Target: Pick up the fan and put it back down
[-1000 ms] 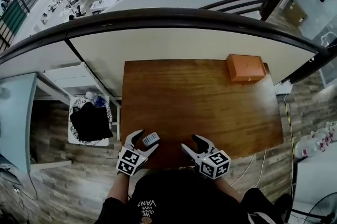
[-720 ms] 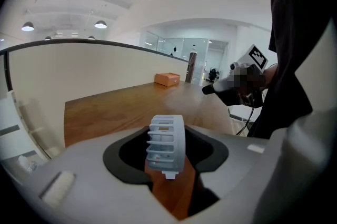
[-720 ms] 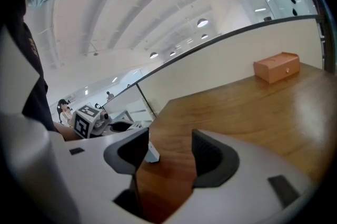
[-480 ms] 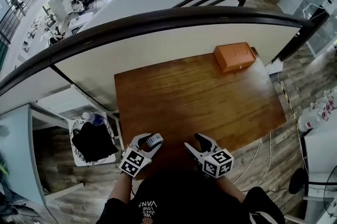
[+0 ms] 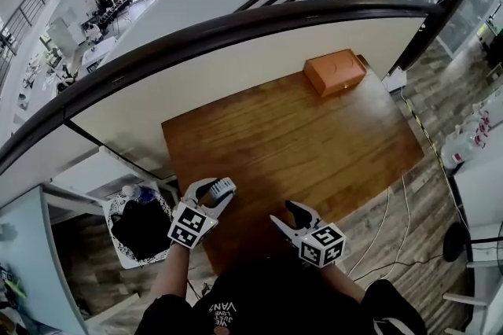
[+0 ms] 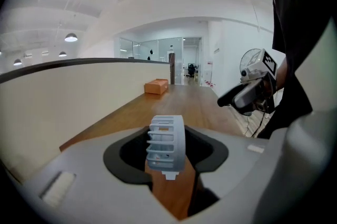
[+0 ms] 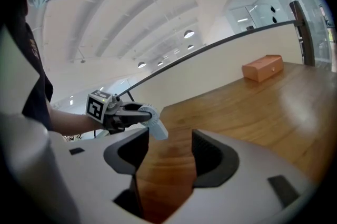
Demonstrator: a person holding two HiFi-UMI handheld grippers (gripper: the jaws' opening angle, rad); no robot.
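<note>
Shirt point(image 5: 259, 296): black, with white lettering point(image 5: 222, 307) on the chest, at 6 o'clock in the head view.
Sleeve point(image 7: 32, 92): short and dark.
Left hand-held gripper point(image 5: 216, 192): pale grey shell, black jaw pads.
Right hand-held gripper point(image 5: 287, 217): the same grey and black.
Left marker cube point(image 5: 187, 226): white, with black square patterns.
Right marker cube point(image 5: 322, 244): alike.

The left gripper point(image 6: 168, 159) has its two dark pads closed on a small pale-grey fan point(image 6: 167, 142). The fan stands on edge, with its slatted grille facing left. Beyond it a wooden table point(image 6: 192, 104) runs to an orange box point(image 6: 156, 86) at the far end, alongside a cream partition point(image 6: 63, 99) topped by a dark rail. At the right, a person in dark clothing holds the right gripper point(image 6: 226, 100), with its marker cube, near the table's side.
</note>
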